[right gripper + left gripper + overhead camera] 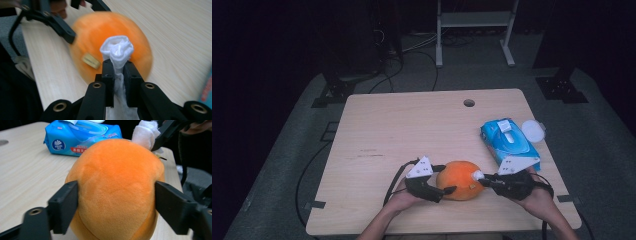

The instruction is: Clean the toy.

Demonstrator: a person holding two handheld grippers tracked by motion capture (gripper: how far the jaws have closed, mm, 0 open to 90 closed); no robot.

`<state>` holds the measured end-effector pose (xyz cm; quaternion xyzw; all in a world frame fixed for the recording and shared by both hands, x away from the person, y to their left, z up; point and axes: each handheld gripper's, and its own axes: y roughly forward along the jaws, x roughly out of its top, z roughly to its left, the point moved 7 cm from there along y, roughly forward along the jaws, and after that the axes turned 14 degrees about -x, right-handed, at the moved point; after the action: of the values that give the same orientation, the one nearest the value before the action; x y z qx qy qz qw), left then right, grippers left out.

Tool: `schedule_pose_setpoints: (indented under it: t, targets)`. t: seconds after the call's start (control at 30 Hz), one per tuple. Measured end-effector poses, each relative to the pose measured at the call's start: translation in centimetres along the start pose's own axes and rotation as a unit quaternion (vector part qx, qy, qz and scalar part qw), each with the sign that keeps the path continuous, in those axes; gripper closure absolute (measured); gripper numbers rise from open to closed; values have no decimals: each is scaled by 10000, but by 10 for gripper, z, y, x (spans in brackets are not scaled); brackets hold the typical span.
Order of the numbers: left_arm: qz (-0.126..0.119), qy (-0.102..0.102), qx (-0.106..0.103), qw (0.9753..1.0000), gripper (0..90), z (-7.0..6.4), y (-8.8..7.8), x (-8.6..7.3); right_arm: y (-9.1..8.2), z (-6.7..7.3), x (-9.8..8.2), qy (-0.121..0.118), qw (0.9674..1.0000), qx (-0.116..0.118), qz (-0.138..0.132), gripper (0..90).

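An orange plush toy [458,180] is rested near the front edge of the wooden table [412,130] and is clasped on both sides by the left gripper [446,179]. A bunched white wipe [117,50] is pinched by the right gripper [118,65] and pressed against the toy. A blue wipes pack [509,142] is seen behind.

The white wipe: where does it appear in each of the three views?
High view: wipe at the orange plush's right end.
Left gripper view: top right, behind the plush.
Right gripper view: centre, between the right gripper's jaws.
Shared landmark: the plush.
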<state>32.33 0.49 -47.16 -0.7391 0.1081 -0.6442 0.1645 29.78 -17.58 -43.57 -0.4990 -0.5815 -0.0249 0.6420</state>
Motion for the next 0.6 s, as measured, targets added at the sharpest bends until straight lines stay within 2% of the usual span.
schedule_pose_setpoints:
  t: [0.07,0.13,0.23,0.33,0.4,0.5,0.6]
  targets:
    - [174,328,29,9993,267,-5,2,0,0,8,6,-60,9999,80,-124,802]
    - [262,514,61,9983,278,-8,2,0,0,12,10,-171,9998,37,-134,802]
    - [207,486,21,9986,294,-6,0,-2,-1,3,7,-82,9998,-74,-134,802]
    - [205,499,3,9985,296,-5,-1,-3,0,-16,-7,136,9996,-232,23,803]
    - [197,490,-2,9986,294,-5,-1,-2,2,-24,-15,286,9993,-231,120,803]
    - [219,540,14,9983,292,-6,1,-1,2,-24,-16,305,9993,-197,131,803]
    - [330,721,12,9969,290,-10,4,-1,1,-11,-5,130,9999,-106,2,803]
